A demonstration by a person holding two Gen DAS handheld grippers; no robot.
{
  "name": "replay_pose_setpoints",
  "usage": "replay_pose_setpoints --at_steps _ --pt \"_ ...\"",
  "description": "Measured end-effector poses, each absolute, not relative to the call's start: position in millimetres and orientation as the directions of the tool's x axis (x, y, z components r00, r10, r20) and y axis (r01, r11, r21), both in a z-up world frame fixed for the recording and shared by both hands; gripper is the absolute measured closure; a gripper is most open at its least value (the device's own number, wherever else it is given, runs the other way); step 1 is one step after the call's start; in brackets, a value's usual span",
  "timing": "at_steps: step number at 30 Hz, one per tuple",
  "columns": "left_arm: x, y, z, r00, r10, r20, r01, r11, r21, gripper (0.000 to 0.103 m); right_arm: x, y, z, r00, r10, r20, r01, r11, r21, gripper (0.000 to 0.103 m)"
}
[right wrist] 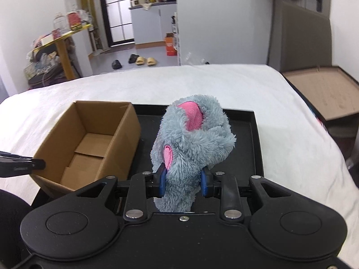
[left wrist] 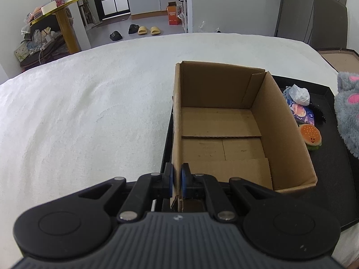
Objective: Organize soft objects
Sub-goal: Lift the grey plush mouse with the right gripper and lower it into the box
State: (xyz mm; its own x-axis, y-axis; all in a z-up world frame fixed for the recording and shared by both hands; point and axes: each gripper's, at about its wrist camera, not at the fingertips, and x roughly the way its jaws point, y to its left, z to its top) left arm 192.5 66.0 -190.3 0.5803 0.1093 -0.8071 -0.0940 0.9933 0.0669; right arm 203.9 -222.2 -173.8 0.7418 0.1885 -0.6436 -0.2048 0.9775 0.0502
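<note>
An open, empty cardboard box [left wrist: 224, 130] stands on a black tray [left wrist: 336, 179] on a white bed. My left gripper [left wrist: 176, 179] is shut on the box's near left wall. My right gripper [right wrist: 182, 182] is shut on a fluffy grey plush [right wrist: 193, 143] with pink ears, held above the tray [right wrist: 246, 139] to the right of the box [right wrist: 89, 143]. The plush also shows at the right edge of the left wrist view [left wrist: 349, 116]. A burger plush [left wrist: 310, 136], a purple patterned pack [left wrist: 301, 112] and a white crumpled thing [left wrist: 299, 94] lie on the tray beside the box.
The white bed cover [left wrist: 78, 116] spreads left and beyond the tray. A brown board [right wrist: 325, 94] lies at the bed's right. On the floor beyond are slippers [left wrist: 148, 30], an orange carton [left wrist: 174, 14] and a cluttered yellow shelf [left wrist: 62, 11].
</note>
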Motion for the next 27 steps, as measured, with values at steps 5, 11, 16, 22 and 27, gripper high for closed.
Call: replay_pose_setpoints --at_steps 5,11,16,22,27 --pt "192 62 -189 0.584 0.134 -0.800 -0.094 0.991 0.098 0.096 205 -212 -163 0.753 0.201 -0.627 -0.245 0.969 0.017 0.075" --pt "191 64 -188 0.592 0.128 -0.796 -0.101 0.991 0.084 0.096 207 -200 -156 0.756 0.219 -0.617 -0.274 0.962 0.005 0.075" --pt "189 68 -187 0.587 0.124 -0.800 -0.107 0.991 0.074 0.096 206 -186 -149 0.753 0.260 -0.605 -0.323 0.946 0.005 0.075" --pt "190 73 -188 0.584 0.111 -0.804 -0.119 0.992 0.050 0.096 209 -164 -140 0.737 0.333 -0.589 -0.404 0.915 0.013 0.075" --pt "193 79 -189 0.587 0.092 -0.804 -0.136 0.991 0.014 0.096 211 -144 -137 0.701 0.401 -0.589 -0.487 0.873 0.015 0.075"
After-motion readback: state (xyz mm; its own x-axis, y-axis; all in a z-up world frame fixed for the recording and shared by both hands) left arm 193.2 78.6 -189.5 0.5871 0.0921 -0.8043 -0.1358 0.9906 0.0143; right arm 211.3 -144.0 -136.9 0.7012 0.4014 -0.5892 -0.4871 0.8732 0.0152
